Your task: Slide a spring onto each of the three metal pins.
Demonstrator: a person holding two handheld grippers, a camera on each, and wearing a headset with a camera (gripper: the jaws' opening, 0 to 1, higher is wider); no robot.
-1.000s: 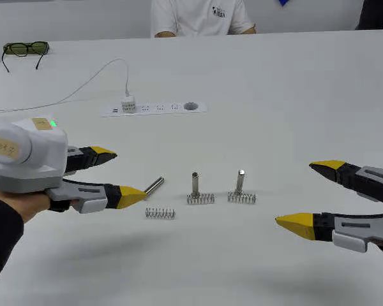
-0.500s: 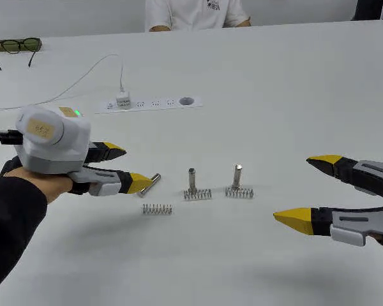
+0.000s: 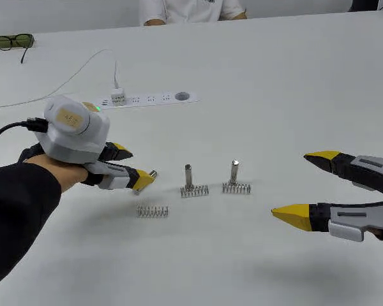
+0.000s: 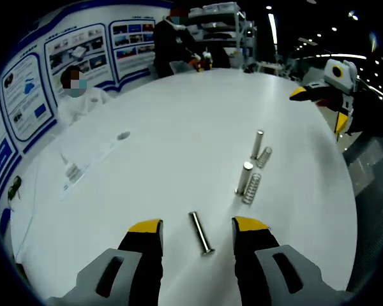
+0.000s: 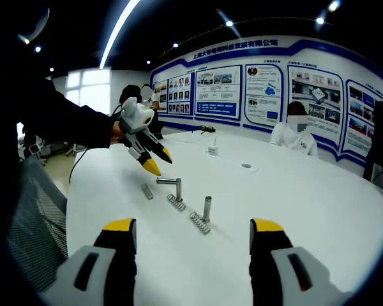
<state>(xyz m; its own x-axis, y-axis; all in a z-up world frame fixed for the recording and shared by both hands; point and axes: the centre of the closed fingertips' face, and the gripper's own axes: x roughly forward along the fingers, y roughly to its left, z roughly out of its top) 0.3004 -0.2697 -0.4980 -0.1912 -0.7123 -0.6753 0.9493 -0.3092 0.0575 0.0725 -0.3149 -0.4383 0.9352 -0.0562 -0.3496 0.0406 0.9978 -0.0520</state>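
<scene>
far left: left gripper (image 3: 138, 167), jaws apart and gripping nothing, yellow tips set either side of the lying pin (image 4: 200, 233) without touching it. flat on the white table (image 3: 274, 95), that pin, just left of the other two. a little nearer the viewer: loose spring (image 3: 152, 211), on its side, apart from every pin. next along: middle pin (image 3: 188, 175), upright, with the second spring (image 3: 194, 190) lying across its foot, beside rather than around it. then the right pin (image 3: 233, 171), upright too, third spring (image 3: 236, 188) likewise flat at its base. no spring threaded onto any pin yet, by the look of it. far right: right gripper (image 3: 295, 185), jaws wide apart, empty, well clear of the parts. probable handling: pins small, rigid, smooth metal, likely to roll or skid under a tip; best pinched across the shaft near mid-length, then stood on end. springs very light and soft, easy to squash or flick away; best taken gently across the coils near one end, leaving the other end open for the pin's top.
</scene>
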